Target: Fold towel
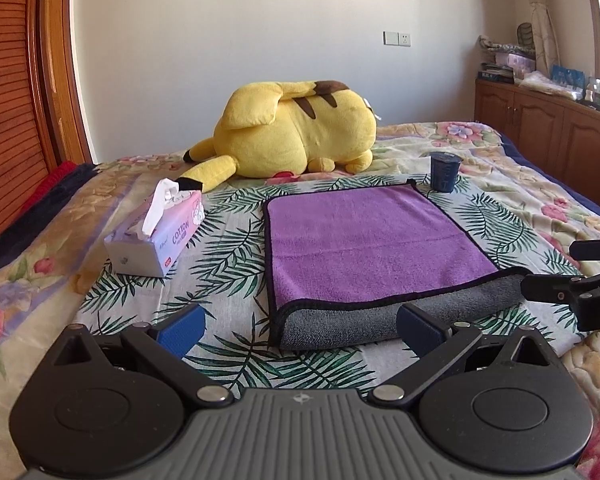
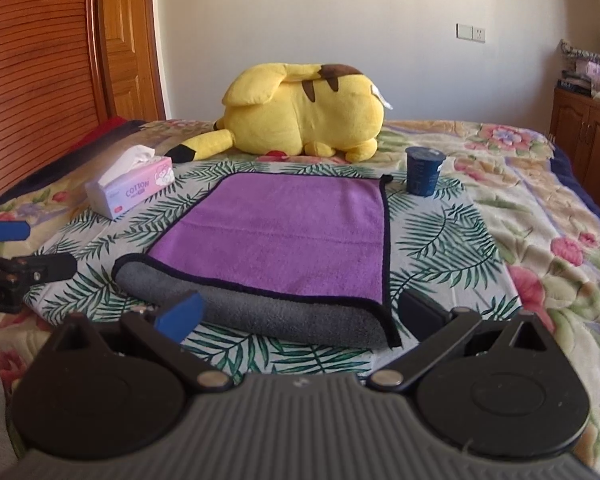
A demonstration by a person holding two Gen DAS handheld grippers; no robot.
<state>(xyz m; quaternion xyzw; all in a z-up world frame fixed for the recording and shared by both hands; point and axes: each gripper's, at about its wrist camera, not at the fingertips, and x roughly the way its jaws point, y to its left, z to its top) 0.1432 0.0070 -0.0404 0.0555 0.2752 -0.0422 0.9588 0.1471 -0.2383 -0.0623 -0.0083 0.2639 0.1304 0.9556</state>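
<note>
A towel, purple on top and grey underneath with a dark hem, lies folded once on the leaf-print bed cover (image 1: 364, 240) (image 2: 284, 236). Its grey fold edge faces me. My left gripper (image 1: 300, 330) is open and empty, just short of the towel's near left corner. My right gripper (image 2: 300, 314) is open and empty, just short of the near right corner. The right gripper's fingers (image 1: 556, 290) show at the right edge of the left wrist view. The left gripper's fingers (image 2: 40, 268) show at the left edge of the right wrist view.
A tissue box (image 1: 156, 232) (image 2: 130, 192) stands left of the towel. A dark blue cup (image 1: 444, 172) (image 2: 424, 170) stands at the towel's far right corner. A yellow plush toy (image 1: 292, 132) (image 2: 304, 112) lies behind. Wooden cabinets (image 1: 548, 128) line the right wall.
</note>
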